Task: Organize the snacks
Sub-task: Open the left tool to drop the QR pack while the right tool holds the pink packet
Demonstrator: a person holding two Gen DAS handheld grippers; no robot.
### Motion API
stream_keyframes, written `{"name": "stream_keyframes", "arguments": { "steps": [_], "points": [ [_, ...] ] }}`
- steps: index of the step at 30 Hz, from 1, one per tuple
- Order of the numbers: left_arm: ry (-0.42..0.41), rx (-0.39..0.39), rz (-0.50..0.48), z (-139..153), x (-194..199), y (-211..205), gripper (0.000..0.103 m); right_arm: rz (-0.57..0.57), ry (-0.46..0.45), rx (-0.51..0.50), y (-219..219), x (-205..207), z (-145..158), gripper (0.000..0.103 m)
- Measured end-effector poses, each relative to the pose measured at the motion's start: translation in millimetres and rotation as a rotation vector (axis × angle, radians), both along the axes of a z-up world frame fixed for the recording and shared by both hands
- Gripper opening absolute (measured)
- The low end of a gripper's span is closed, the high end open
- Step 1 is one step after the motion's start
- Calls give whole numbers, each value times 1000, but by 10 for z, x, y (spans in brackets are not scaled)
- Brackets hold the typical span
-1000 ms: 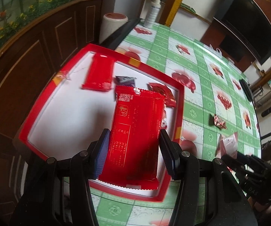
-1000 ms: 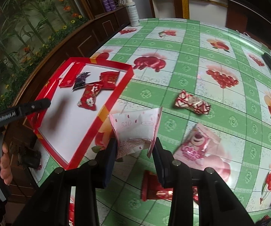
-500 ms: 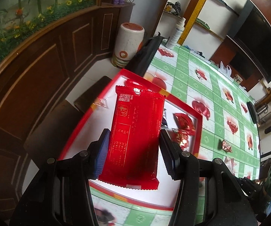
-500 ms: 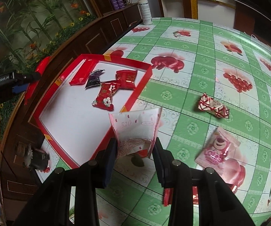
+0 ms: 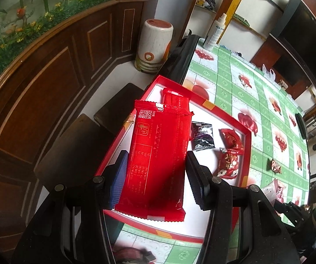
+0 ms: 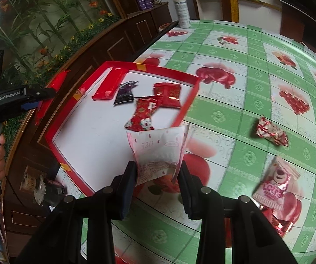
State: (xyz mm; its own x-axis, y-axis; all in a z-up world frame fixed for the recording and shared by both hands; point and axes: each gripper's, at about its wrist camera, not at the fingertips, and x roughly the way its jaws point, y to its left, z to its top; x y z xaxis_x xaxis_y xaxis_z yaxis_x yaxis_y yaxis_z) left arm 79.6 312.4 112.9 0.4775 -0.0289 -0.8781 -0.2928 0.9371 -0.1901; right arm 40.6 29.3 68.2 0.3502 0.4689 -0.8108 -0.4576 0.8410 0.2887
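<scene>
The left tongs (image 5: pixel 157 179) grip a long red foil packet (image 5: pixel 160 154) by its lower half, held mid-frame above the red tray (image 5: pixel 247 151); it looks light, thin and crinkly, likely slick, so a hold across the flat middle seems safest. The right tongs (image 6: pixel 157 176) pinch a white paper-like pouch (image 6: pixel 159 148) at its bottom edge, at frame centre just beside the tray's near rim; it seems soft and easily crushed. Counted in the right view: four packets lie in the tray, one long red (image 6: pixel 106 85), one dark (image 6: pixel 125 92), two red; on the bench (image 6: pixel 235 114), right of frame, two clear wrappers, silver-red (image 6: pixel 271 131) and pink (image 6: pixel 275 186)
</scene>
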Motion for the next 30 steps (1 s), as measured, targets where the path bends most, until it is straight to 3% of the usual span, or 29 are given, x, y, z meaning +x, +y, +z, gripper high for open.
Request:
{"name": "stream_keyframes", "arguments": {
  "steps": [9, 15, 22, 30],
  "points": [
    [66, -13, -36, -208, 104, 3, 52, 83, -8, -15, 431, -36, 12, 40],
    [134, -44, -51, -445, 146, 30, 52, 122, 24, -40, 678, -3, -134, 40],
    [190, -59, -68, -638, 177, 52, 52, 137, 71, -72, 871, 62, -343, 40],
    [223, -60, -79, -781, 235, 99, 52, 117, 63, -110, 947, 114, -475, 41]
  ]
}}
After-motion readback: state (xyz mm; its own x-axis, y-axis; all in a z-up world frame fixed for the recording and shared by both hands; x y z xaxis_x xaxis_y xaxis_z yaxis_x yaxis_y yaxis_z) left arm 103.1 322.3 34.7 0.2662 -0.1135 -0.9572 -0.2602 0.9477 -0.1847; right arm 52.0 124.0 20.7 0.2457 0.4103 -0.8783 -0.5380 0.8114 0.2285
